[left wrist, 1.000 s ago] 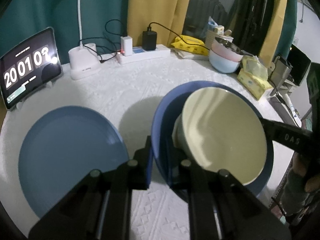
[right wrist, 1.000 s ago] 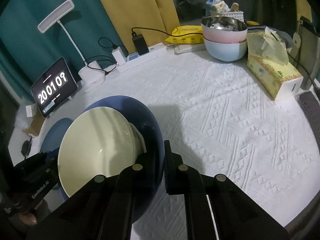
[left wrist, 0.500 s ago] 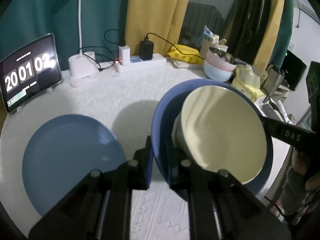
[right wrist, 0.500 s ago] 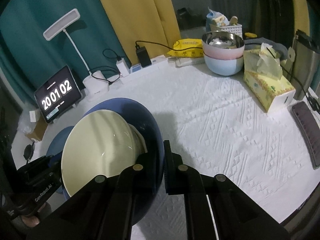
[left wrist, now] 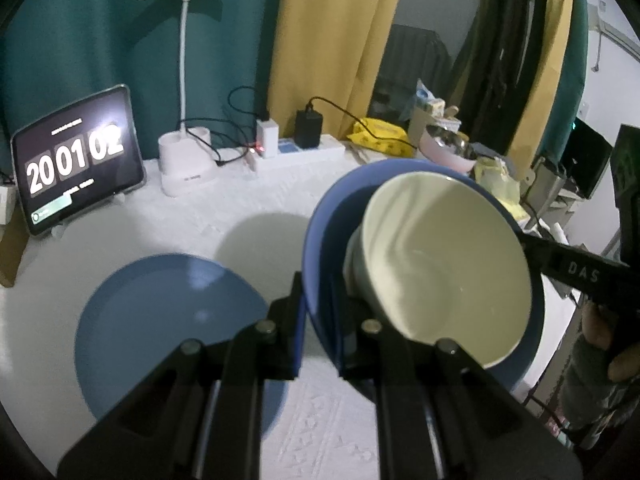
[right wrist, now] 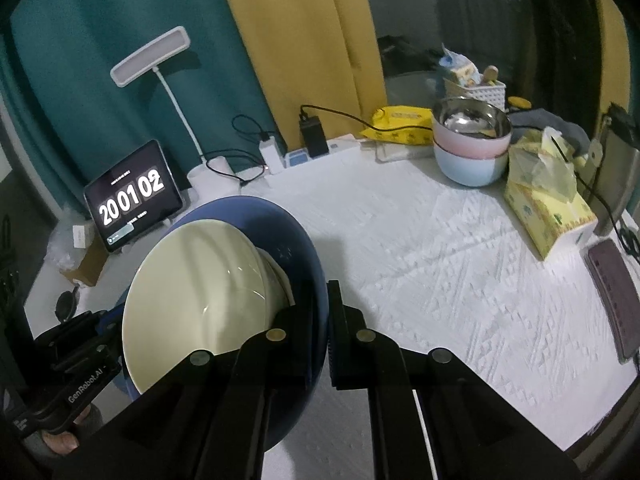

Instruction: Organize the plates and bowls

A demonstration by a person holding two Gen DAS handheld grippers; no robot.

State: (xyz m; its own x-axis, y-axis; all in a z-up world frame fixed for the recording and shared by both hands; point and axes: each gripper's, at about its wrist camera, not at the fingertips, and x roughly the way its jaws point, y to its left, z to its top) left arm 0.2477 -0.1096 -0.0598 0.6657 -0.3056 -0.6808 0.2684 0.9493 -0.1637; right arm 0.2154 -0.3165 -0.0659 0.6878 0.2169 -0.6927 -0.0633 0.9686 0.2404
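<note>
While both tools clamp opposite edges of the dark blue plate [left wrist: 320, 232], it hangs clear of the white worktop [right wrist: 440, 248], casting a round shadow on the cloth beneath. A cream bowl [left wrist: 444, 264] sits on the plate, mouth upward; seen from either wrist camera the pair appears tilted, though the fisheye makes the true lean hard to judge. The left tool [left wrist: 316, 320] has its jaws narrowed onto the plate's near rim, one finger under and one over the lip, pointing down and forward at a slant. The right tool [right wrist: 322, 320] grips the rim on the other side in the same way, also angled downward. In the left view the right tool's black body and the person's hand [left wrist: 608, 344] holding it show past the bowl's far edge. A second, lighter blue plate [left wrist: 168, 332] lies flat on the worktop, to the left of the lifted one and below it. At the back stand a tablet clock [right wrist: 132, 196], a white desk lamp [left wrist: 188, 100] and a power strip [left wrist: 304, 152]; stacked pastel bowls [right wrist: 472, 148] and a tissue box [right wrist: 548, 204] sit at the far right.
</note>
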